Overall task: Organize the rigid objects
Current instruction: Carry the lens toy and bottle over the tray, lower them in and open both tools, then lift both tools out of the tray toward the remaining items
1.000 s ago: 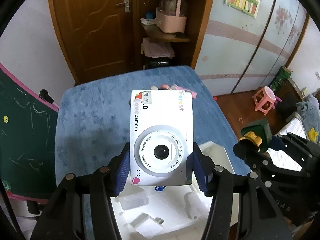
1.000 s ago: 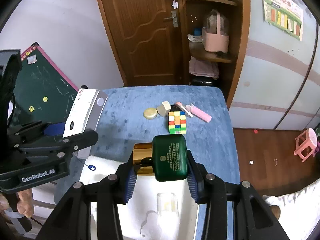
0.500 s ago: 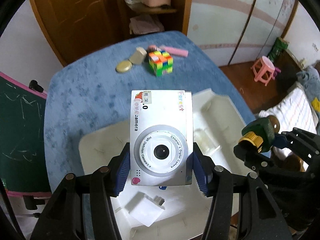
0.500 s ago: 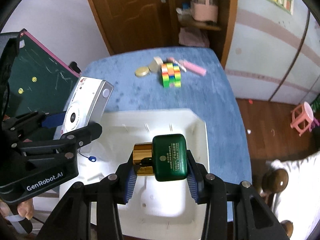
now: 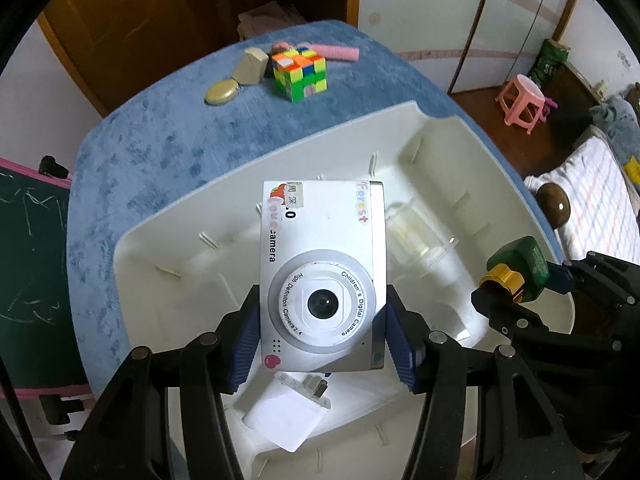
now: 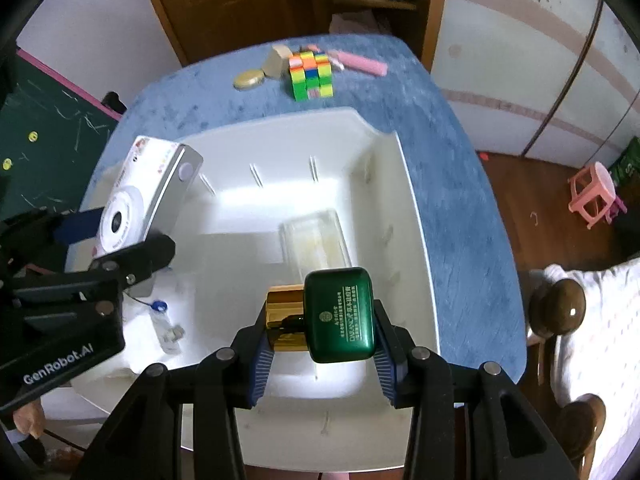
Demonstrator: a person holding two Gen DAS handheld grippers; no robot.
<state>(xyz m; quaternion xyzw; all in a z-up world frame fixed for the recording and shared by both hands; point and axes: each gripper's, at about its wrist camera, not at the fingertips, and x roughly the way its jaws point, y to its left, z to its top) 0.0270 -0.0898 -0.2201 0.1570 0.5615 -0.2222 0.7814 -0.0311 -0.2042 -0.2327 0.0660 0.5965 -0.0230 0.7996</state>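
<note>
Gripping white toy camera (image 5: pixel 322 276), left tool (image 5: pixel 322 336) | right tool (image 6: pixel 320 344) clamped on green gold-capped bottle (image 6: pixel 338 314)

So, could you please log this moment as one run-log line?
left hand-held gripper: grips white toy camera | right hand-held gripper: grips green gold-capped bottle | both above white plastic bin

Both grippers point steeply downward, side by side. The left gripper (image 5: pixel 322 344) is clamped on a white children's camera (image 5: pixel 322 264) — the right gripper (image 6: pixel 320 354) grips a green gold-capped bottle (image 6: pixel 332 316).
</note>
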